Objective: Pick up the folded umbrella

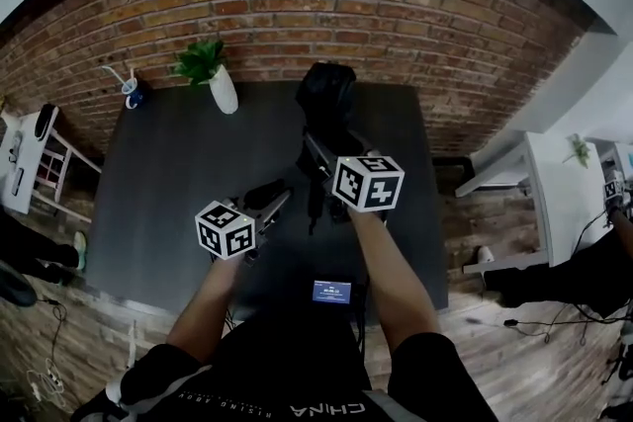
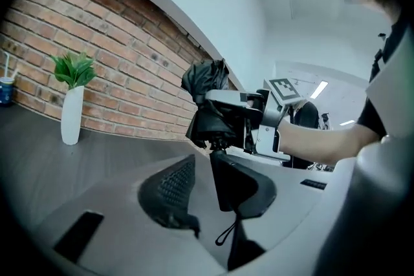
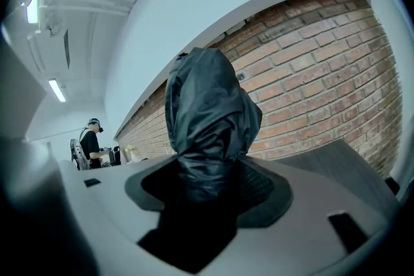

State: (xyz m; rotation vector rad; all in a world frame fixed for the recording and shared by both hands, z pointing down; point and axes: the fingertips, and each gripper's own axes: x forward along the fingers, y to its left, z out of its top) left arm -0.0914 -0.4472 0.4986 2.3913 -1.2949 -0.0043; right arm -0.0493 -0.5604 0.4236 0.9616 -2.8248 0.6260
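The black folded umbrella (image 1: 326,94) is held up above the dark grey table (image 1: 178,173), its bunched canopy upward. My right gripper (image 1: 315,151) is shut on it; in the right gripper view the crumpled fabric (image 3: 207,113) is squeezed between the pads of that gripper (image 3: 207,184). The left gripper view shows the umbrella (image 2: 206,84) in the right gripper (image 2: 233,114). Its dark handle (image 2: 223,184) with a wrist strap (image 2: 228,233) hangs down between the jaws of my left gripper (image 2: 206,171). The handle lies against the right pad, with a gap to the left pad (image 2: 171,194). The left gripper (image 1: 277,200) sits below and left of the right one.
A plant in a white vase (image 1: 220,79) and a cup with a straw (image 1: 134,92) stand at the table's back left by the brick wall. A small screen (image 1: 331,292) is at the front edge. White desks flank the table. A person (image 3: 90,139) stands far off.
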